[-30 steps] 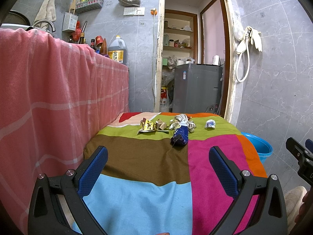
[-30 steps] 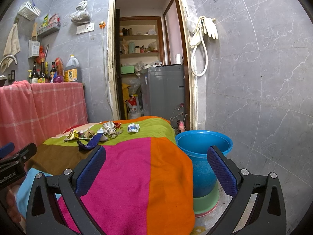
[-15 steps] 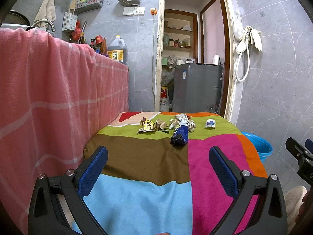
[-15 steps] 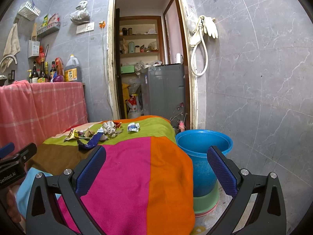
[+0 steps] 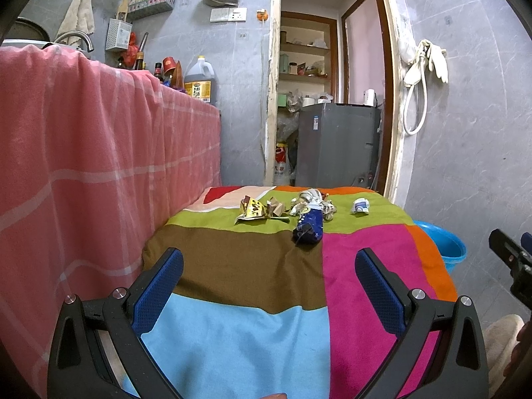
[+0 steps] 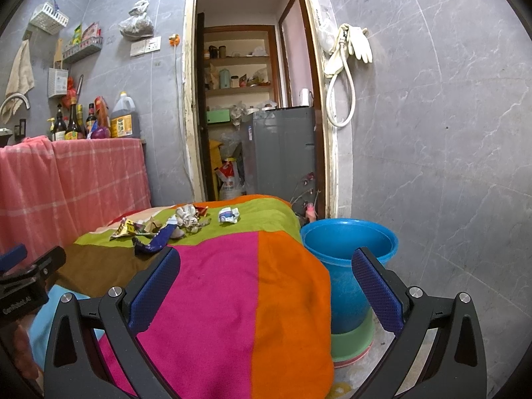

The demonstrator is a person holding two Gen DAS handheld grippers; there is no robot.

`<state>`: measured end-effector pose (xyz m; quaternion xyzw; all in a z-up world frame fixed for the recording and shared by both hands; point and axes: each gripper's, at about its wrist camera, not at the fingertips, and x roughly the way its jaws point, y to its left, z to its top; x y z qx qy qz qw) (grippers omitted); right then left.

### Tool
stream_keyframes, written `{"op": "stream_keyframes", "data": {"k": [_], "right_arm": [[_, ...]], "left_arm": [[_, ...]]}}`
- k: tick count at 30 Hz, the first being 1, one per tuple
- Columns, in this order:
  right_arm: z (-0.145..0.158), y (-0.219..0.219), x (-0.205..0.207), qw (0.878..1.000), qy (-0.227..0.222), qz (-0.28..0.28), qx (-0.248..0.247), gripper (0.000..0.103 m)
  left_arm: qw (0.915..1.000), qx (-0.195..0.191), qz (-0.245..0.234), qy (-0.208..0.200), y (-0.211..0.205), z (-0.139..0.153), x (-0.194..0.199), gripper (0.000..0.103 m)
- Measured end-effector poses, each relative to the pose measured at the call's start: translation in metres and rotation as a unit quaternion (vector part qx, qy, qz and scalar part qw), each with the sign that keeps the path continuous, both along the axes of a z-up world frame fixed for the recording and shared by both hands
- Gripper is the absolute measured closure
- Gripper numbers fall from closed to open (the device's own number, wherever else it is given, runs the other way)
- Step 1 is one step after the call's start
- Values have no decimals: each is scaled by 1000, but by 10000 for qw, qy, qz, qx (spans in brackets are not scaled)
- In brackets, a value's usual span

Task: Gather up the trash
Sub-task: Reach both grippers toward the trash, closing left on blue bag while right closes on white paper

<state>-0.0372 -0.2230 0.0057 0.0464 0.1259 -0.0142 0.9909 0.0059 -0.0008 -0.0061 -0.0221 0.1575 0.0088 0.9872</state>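
Nothing's moved since before — both the left tool (image 5: 269,279) and right tool (image 6: 266,279) spread wide, gripping nothing. Wrappers (image 5: 307,222) at 12 o'clock on the desk (image 5: 232,332), blue bucket (image 6: 349,252) at 3 — clear path.

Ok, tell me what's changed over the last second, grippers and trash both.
Nothing has visibly changed. The left gripper and right gripper stay open and empty, hovering over the near end of the colourful cloth. The yellow wrapper, blue wrapper, crumpled silver wrapper and small white wrapper lie where they were at the far end, and the blue bucket stands beside the table.
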Motion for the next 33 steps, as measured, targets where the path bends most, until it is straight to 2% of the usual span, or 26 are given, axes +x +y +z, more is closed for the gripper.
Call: {"op": "stream_keyframes", "data": {"k": [13,33], "right_arm": [[17,10,29,9991,-117,402,25,0],[26,1,105,9967,-144,787,165,0]], "left_arm": [[9995,100,250,157,6,5,24,2],[9986,-141,455,243,22,23,90,2]]}}
